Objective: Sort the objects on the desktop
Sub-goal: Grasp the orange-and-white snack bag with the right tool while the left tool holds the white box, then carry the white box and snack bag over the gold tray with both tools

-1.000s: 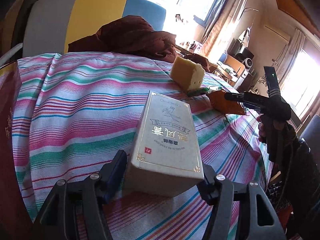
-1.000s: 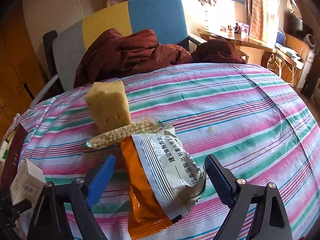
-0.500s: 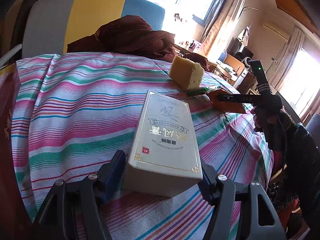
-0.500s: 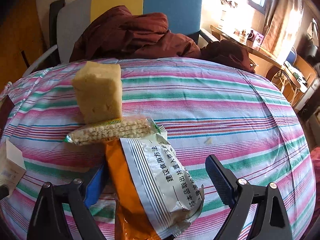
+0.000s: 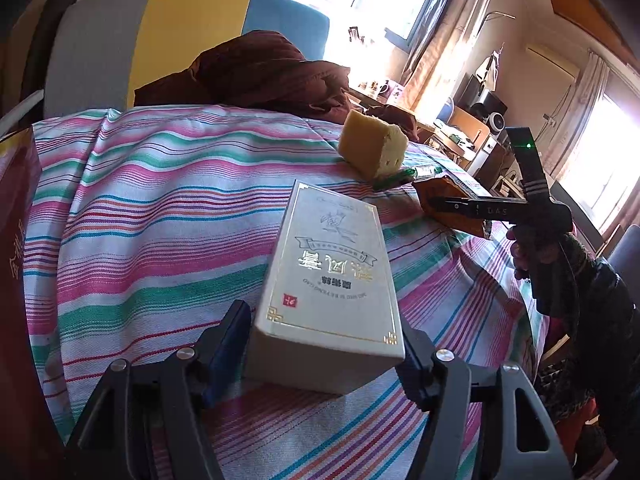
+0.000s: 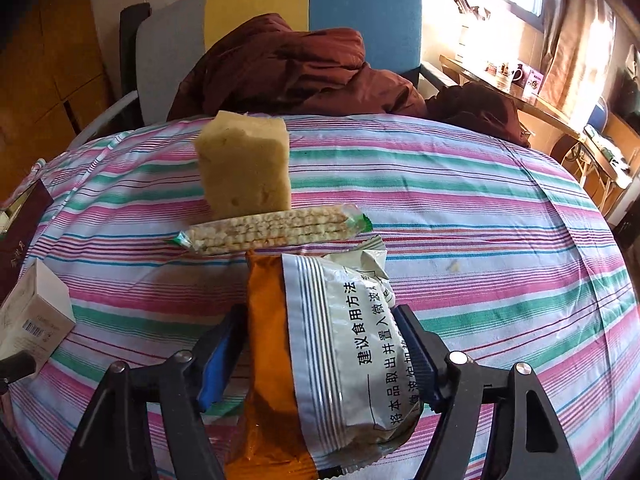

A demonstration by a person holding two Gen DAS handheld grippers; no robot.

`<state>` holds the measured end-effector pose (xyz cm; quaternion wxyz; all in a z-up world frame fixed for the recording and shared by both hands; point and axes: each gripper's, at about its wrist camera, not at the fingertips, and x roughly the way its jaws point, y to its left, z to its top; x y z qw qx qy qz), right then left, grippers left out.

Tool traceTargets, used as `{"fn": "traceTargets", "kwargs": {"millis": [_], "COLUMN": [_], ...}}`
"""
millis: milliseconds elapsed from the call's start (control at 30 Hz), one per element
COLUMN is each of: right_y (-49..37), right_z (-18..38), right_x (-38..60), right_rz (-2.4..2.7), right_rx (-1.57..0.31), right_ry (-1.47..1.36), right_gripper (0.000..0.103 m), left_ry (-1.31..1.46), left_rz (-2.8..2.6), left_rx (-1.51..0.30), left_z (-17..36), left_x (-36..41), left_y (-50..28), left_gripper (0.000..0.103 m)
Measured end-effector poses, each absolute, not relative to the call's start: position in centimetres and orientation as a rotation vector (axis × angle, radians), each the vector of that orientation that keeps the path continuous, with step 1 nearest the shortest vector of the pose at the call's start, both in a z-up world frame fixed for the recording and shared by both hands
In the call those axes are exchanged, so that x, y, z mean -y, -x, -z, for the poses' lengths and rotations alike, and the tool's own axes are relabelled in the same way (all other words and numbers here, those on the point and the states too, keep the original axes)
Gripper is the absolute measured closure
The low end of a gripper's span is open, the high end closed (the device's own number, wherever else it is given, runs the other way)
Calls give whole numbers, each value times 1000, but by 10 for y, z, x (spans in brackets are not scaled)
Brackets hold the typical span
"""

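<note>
The left gripper [image 5: 326,350] sits low over the striped tablecloth [image 5: 160,216], its jaws pressed against both sides of a pale gold-printed cardboard box [image 5: 332,276] near the table's front edge. The right gripper [image 6: 320,356] is levelled just above the cloth, jaws tight on an orange-and-white foil snack packet [image 6: 320,360]. Beyond it lie a clear-wrapped bar of puffed grain [image 6: 264,232] and an upright yellow sponge block [image 6: 246,164], touching. Only the left view shows the person's gloved hand [image 5: 536,252] on the right tool's handle; only the right view shows the brown jacket [image 6: 288,68] past the far edge whole.
</note>
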<state>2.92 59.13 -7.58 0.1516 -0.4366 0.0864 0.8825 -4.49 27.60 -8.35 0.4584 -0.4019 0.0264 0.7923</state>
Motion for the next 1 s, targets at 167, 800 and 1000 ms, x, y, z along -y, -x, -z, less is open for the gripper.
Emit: {"fn": "traceTargets", "kwargs": {"millis": [167,800,1000], "right_y": [-30,-38,-47], "right_z": [79,75,73], "right_x": [-593,-597,-587], "right_rz": [-2526,-2513,-2508], "right_rx": [-330,-406,-333], "right_ry": [1251,1199,1165], "right_gripper": [22,25,35], "left_ry": [990,923,902], "left_rz": [-1951,-1981,-1999], "left_rx": [-66,-108,-218], "left_z": [83,67,63], "left_x": [-277,-283,-298], "left_y": [45,42,41], "left_gripper": [35,26,43]}}
